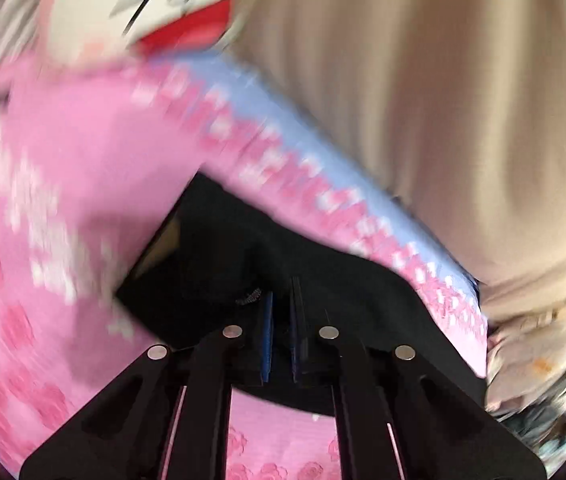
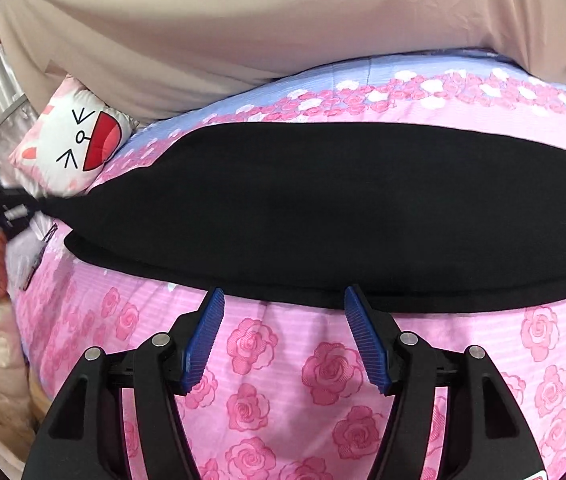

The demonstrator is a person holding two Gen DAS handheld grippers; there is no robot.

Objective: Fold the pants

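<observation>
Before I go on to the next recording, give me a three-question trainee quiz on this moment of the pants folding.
1. True or false: the right gripper is clamped on the black pants.
2. Which gripper holds the pants? A) left B) right C) neither
3. Fill in: the cushion with the cartoon face lies at the ____ end of the pants in the right wrist view.

Key:
1. False. Its jaws stand open above the pink rose bedspread, short of the pants' near edge.
2. A. The left gripper is shut on the black cloth, lifting one end.
3. Left, beside the end that the left gripper grips.
</observation>
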